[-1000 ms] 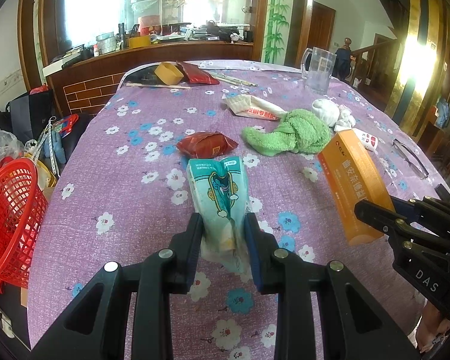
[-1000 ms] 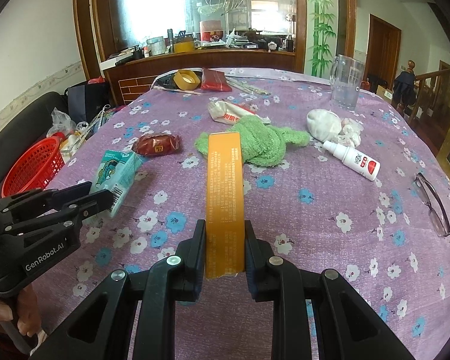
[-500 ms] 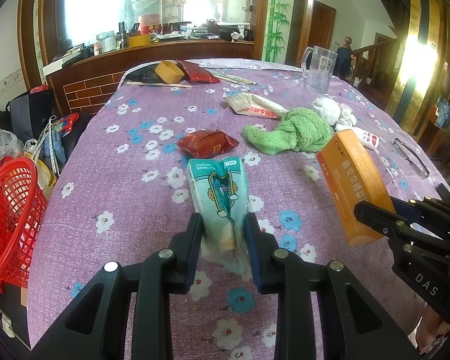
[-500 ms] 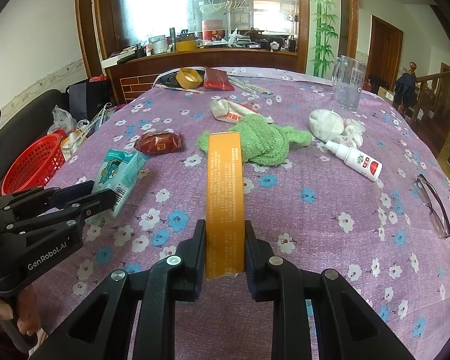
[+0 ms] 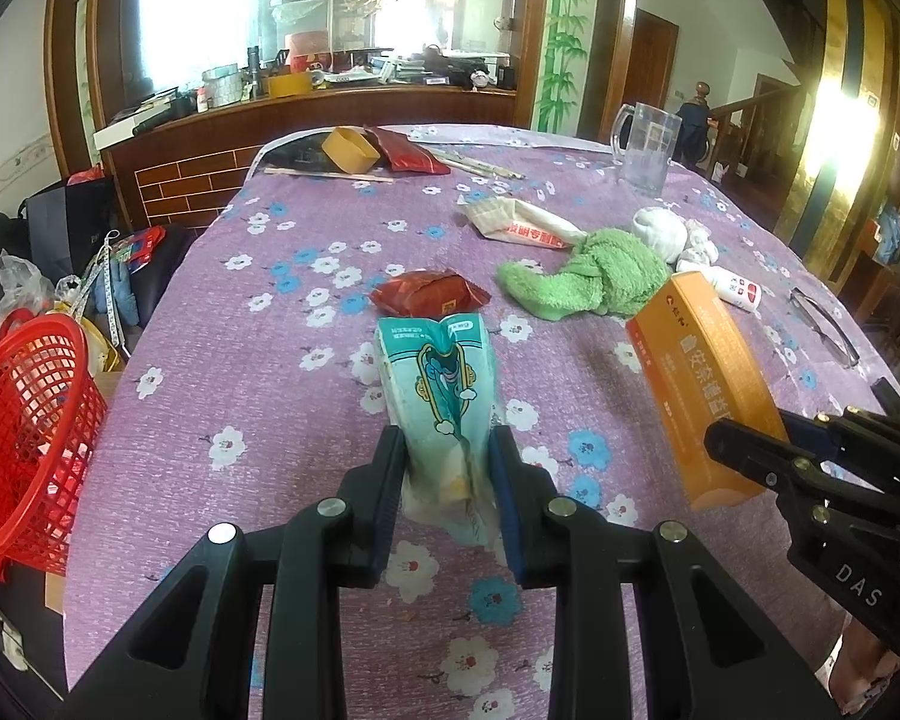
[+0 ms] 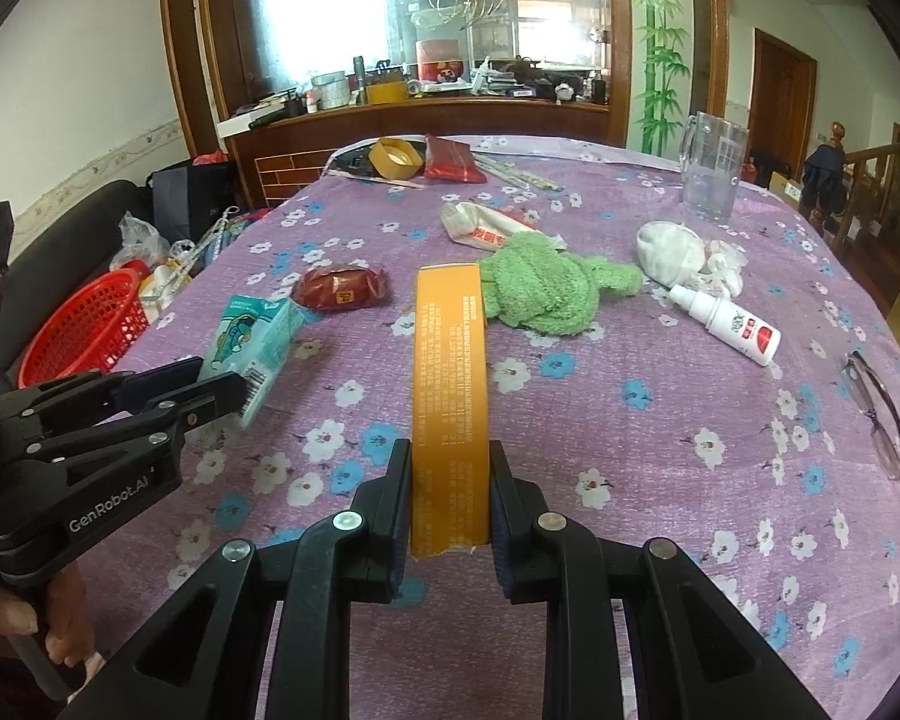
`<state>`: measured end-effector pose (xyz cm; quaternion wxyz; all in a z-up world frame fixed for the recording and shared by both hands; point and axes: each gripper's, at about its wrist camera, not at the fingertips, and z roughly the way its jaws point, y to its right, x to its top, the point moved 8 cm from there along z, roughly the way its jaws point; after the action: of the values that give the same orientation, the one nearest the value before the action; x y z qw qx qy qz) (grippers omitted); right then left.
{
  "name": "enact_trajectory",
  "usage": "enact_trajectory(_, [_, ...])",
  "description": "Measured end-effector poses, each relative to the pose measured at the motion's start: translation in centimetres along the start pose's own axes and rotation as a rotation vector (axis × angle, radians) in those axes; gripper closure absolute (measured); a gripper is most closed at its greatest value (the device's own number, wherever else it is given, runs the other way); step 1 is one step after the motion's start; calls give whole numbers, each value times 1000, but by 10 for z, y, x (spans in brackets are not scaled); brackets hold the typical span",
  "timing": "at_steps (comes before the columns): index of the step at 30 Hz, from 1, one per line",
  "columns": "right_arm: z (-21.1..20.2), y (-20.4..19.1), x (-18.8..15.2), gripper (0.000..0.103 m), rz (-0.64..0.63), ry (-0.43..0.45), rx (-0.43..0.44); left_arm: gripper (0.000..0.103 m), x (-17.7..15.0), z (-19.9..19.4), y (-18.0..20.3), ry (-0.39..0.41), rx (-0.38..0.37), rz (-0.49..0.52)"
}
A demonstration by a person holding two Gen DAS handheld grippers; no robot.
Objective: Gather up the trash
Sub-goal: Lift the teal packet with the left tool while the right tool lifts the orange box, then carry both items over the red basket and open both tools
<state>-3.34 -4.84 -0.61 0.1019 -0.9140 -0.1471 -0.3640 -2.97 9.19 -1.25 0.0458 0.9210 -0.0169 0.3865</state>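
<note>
My left gripper (image 5: 450,474) is clamped on a teal carton (image 5: 441,384); both pads press its crumpled lower end, and the carton points away from me above the table (image 5: 240,312). My right gripper (image 6: 450,480) is clamped on an orange box (image 6: 450,384), pads on its two narrow sides, the box extending forward over the cloth. In the left view the right gripper and box appear at the right edge; in the right view the left gripper and carton appear at the left.

On the table lie a red wrapper (image 5: 429,295) just beyond the carton, a green cloth (image 5: 588,281), a white packet (image 5: 519,225), a spray bottle (image 6: 726,324), glasses (image 6: 879,414) and a clear mug (image 5: 645,147). A red basket (image 5: 27,438) sits off the table's left edge.
</note>
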Motion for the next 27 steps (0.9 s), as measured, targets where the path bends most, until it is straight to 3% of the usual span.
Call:
enact_trajectory(13, [-5, -32, 17, 78, 14, -26, 146, 75, 24, -41, -51, 80, 48, -89])
enact_trajectory(27, [4, -147, 53, 78, -149, -67, 312, 75, 12, -90, -176, 140, 204, -278])
